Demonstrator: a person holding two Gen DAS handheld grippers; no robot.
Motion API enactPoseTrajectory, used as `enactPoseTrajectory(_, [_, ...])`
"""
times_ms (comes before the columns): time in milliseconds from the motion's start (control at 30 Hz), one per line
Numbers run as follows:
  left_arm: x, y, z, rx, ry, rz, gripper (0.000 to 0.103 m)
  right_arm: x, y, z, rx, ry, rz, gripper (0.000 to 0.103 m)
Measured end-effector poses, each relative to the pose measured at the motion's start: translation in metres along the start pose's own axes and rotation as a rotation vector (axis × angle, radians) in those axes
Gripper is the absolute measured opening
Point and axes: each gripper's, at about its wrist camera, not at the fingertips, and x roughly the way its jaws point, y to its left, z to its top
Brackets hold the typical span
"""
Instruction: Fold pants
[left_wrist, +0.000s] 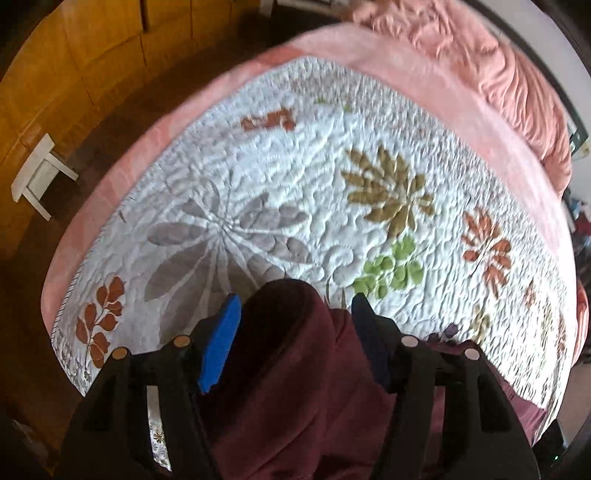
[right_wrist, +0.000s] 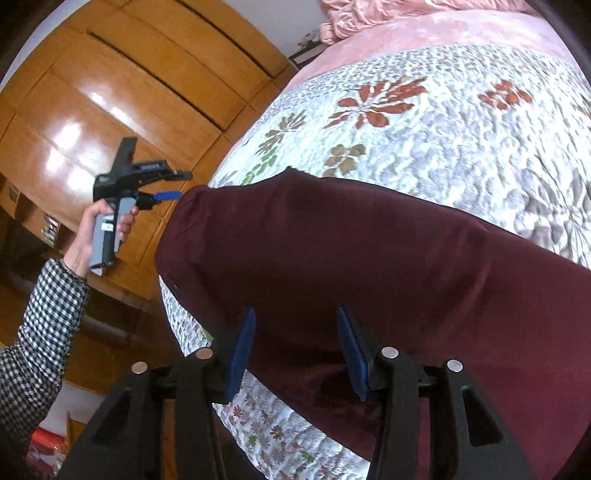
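The bed (right_wrist: 461, 122) fills most of what you see, its leaf-print quilt (left_wrist: 332, 177) spread flat with a pink blanket (left_wrist: 424, 85) beyond it and a wooden wardrobe (right_wrist: 122, 103) along the far side of the room. Across the near edge of that quilt lie the pants (right_wrist: 351, 258), dark maroon, already doubled into a thick band. Their long axis runs crosswise in your right wrist view, from a rounded end at upper left, near the bed's corner, down to the lower right, where the cloth leaves the picture.

Your right tongs (right_wrist: 295, 350) sit directly over the near long edge of that band, spread, with cloth showing between the pads but nothing pinched. That hand looks the nearer one to the middle of the pants.

Your left tongs (left_wrist: 291, 314) are also spread and grip nothing. In the right wrist view they hang in the air just off the rounded end, beside it rather than over it. In their own view, the maroon cloth lies below and between the fingers.

My judgement: the next fold turns on that rounded end, which your left hand (right_wrist: 98, 236) reaches first.
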Motion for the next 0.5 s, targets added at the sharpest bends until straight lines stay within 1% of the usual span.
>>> enactPoseTrajectory(67, [0.008,-0.003,0.000,0.024,0.015,0.037,0.062,-0.001,-0.007,0.000,0.022,-0.007,-0.002,0.047])
enactPoseTrajectory(133, [0.015,-0.003,-0.001,0.031,0.043,0.036,0.061,-0.002,-0.009,0.001,0.030,-0.010,0.001,0.047])
enactPoseTrajectory(233, [0.027,-0.007,-0.002,0.054,0.086,0.040,0.056,-0.002,-0.008,0.000,0.028,-0.009,-0.002,0.047])
enactPoseTrajectory(300, [0.030,-0.008,-0.002,0.055,0.091,0.031,0.045,-0.005,-0.006,-0.003,0.024,-0.010,-0.005,0.048])
enactPoseTrajectory(333, [0.030,-0.007,-0.002,0.036,0.095,0.009,0.029,-0.005,-0.005,-0.003,0.024,-0.011,-0.004,0.048])
enactPoseTrajectory(367, [0.030,-0.005,-0.002,0.013,0.096,0.012,0.027,-0.005,-0.004,-0.004,0.024,-0.011,-0.004,0.048])
enactPoseTrajectory(433, [0.029,0.000,-0.003,-0.010,0.086,0.000,0.018,-0.006,-0.004,-0.004,0.024,-0.011,-0.005,0.048])
enactPoseTrajectory(467, [0.027,0.003,-0.003,-0.025,0.074,-0.012,0.015,-0.006,-0.004,-0.004,0.026,-0.011,-0.006,0.048])
enactPoseTrajectory(500, [0.021,0.010,-0.004,-0.059,0.051,-0.044,0.014,-0.006,-0.005,-0.005,0.028,-0.011,-0.006,0.048])
